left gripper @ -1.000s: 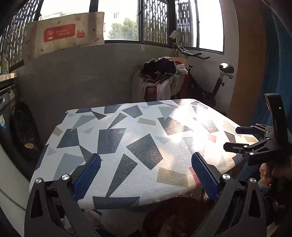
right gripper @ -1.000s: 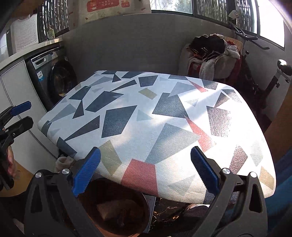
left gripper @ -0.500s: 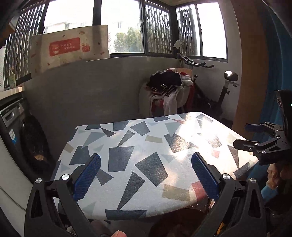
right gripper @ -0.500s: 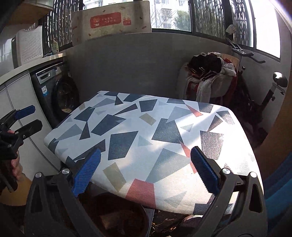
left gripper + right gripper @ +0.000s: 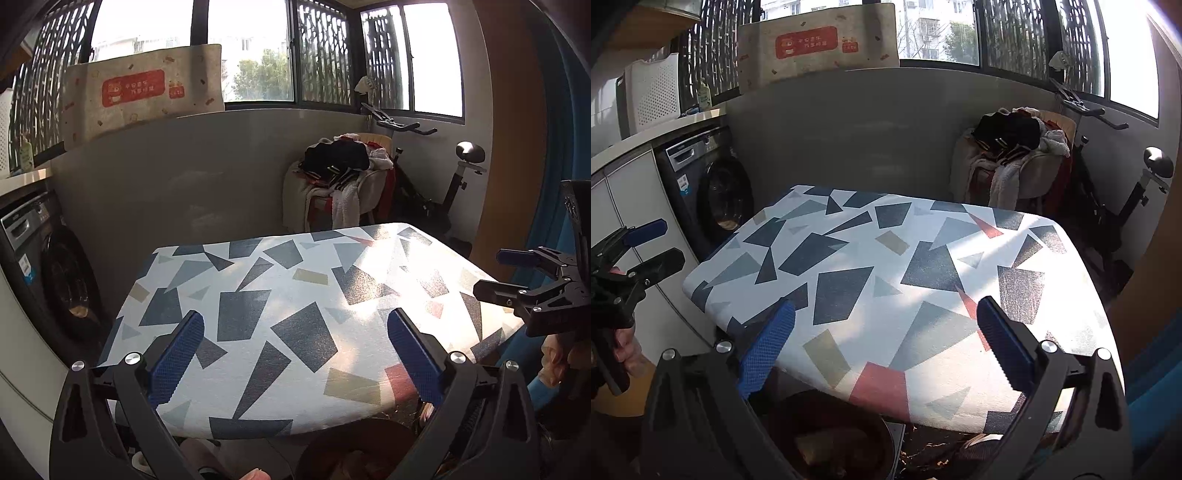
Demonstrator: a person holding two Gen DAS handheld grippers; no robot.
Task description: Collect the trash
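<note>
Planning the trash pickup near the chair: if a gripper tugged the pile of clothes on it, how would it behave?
The pile of clothes looks soft and floppy, so probably drapes rather than lifts whole. Pieces hang loose over the chair, so one may slide off separately.

There's white lettering in a red panel on the beige board (image 5: 142, 98) at the window, too small to read.
</note>
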